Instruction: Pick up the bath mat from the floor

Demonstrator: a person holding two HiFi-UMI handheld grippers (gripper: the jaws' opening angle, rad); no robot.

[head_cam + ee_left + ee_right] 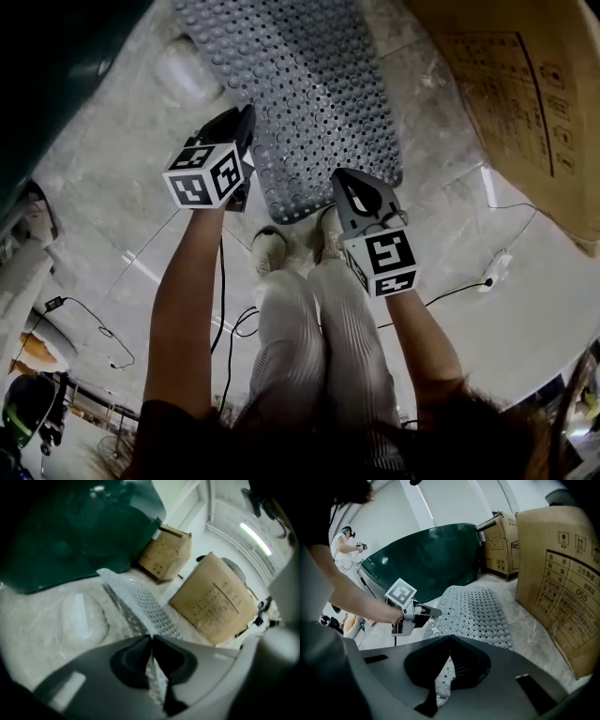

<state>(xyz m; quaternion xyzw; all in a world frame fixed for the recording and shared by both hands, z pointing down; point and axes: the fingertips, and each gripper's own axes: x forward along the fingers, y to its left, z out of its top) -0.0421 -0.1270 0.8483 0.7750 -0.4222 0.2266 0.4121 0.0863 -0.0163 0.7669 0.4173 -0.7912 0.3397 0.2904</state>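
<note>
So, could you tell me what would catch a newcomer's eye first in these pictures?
The grey studded bath mat stretches across the pale marble floor in the upper middle of the head view, its near end raised. The left gripper and right gripper are each shut on a near corner of it. A large cardboard box stands to its right.

Marble floor [103, 187] beneath you, cardboard box [525, 112] at your right, dark green panel [56, 75] left, black cables [222, 281] by your feet
</note>
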